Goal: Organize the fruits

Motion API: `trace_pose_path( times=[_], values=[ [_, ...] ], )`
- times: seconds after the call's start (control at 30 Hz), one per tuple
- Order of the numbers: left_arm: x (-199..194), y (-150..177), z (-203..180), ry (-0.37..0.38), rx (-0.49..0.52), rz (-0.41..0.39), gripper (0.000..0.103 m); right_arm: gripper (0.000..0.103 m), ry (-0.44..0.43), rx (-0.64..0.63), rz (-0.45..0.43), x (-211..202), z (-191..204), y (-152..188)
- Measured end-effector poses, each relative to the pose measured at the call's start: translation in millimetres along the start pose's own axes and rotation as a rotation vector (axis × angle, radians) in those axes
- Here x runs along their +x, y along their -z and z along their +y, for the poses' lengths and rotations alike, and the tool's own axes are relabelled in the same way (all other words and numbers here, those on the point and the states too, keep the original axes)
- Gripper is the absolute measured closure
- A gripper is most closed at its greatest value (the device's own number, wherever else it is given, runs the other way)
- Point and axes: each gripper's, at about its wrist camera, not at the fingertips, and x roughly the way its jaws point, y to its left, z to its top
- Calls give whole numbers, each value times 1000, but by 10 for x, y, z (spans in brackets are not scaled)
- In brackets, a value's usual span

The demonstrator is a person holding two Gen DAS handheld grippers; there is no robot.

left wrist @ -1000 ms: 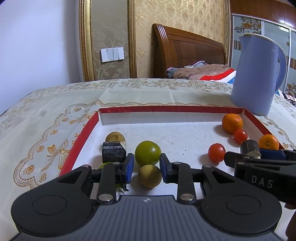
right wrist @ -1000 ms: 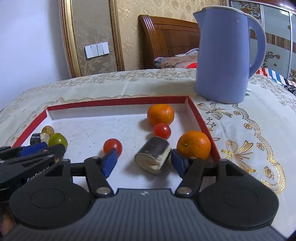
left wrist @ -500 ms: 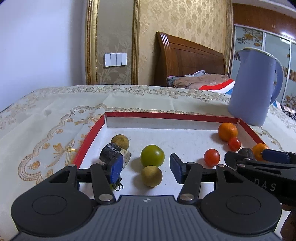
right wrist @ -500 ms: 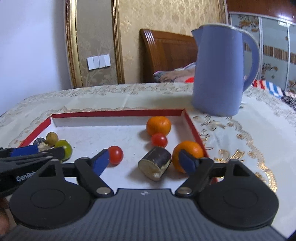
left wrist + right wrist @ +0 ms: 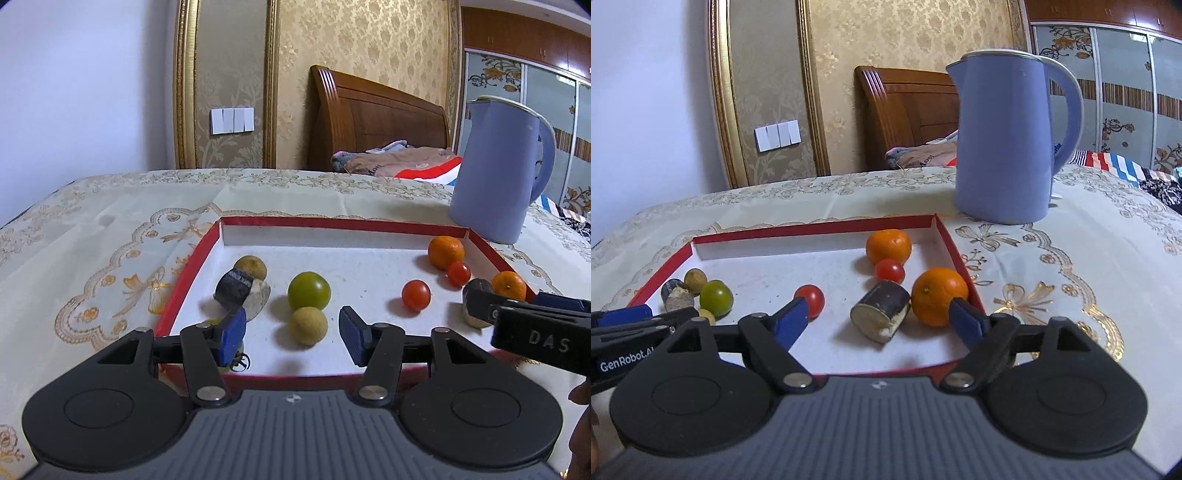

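Where fruits lie in a red-rimmed tray (image 5: 192, 266), a tan ball (image 5: 308, 325) sits loose before the left gripper (image 5: 291, 332), jaws parted. The right gripper (image 5: 875, 319), just widening, frames a dark cut chunk (image 5: 881, 312), untouched. A blue kettle (image 5: 1004, 144) stands behind.

Table with cream tablecloth (image 5: 110, 236), gold floral embroidery. Two items sit directly on the cloth: red-rimmed shallow tray (image 5: 340, 223), white inside, centre of the left wrist view, and blue kettle (image 5: 495, 173) upright at 2 o'clock from the tray, just past its far right corner, apart from the rim. Right wrist view: kettle (image 5: 1004, 147) at 1 o'clock of the tray (image 5: 820, 227); cloth (image 5: 1071, 258) bare at 3 o'clock.
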Motion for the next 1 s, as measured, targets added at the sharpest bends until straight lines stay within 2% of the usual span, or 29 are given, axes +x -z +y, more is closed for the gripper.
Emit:
trace_pose_path(
  times=[0.03, 0.13, 0.43, 0.57, 0.8, 1.0],
  values=[
    [-19, 9, 4, 4, -2, 1, 47, 18, -3, 2, 2, -16, -3, 15],
    [-57, 34, -10, 2, 9, -5, 33, 18, 0, -6, -1, -60, -2, 48],
    [-155, 92, 42, 10, -15, 7, 33, 16, -15, 4, -6, -216, -24, 118],
    [-274, 144, 25, -12, 6, -12, 33, 16, -32, 25, 7, -313, -69, 168],
    [-391, 226, 46, 33, -14, 21, 33, 14, -59, 15, 37, -451, -49, 286],
    [-450, 275, -1, 18, 17, 3, 33, 12, -48, -8, 30, -486, 6, 331]
  ],
)
